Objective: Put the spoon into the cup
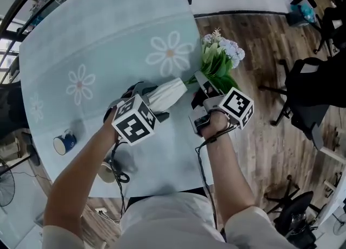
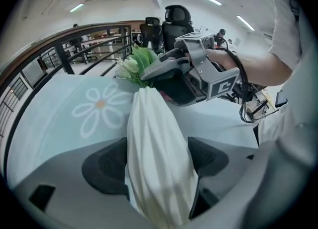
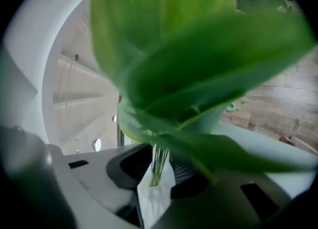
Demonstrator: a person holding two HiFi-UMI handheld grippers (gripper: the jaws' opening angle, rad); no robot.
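Spoon not visible in any view; blue mug (image 1: pixel 65 143) sits near the bench (image 1: pixel 108 37) edge, well left of both tools; a second pale cup (image 1: pixel 107 171) shows under my left forearm. Left tool (image 2: pixel 158 161) gaping wide, straddling the fallen white vase (image 2: pixel 154 123) without squeezing it, I judge. Right tool (image 3: pixel 159 171) narrowed onto the flower stems (image 3: pixel 160 153) at the vase mouth. Vase axis runs tool to tool. Left hand is nearer the mug.
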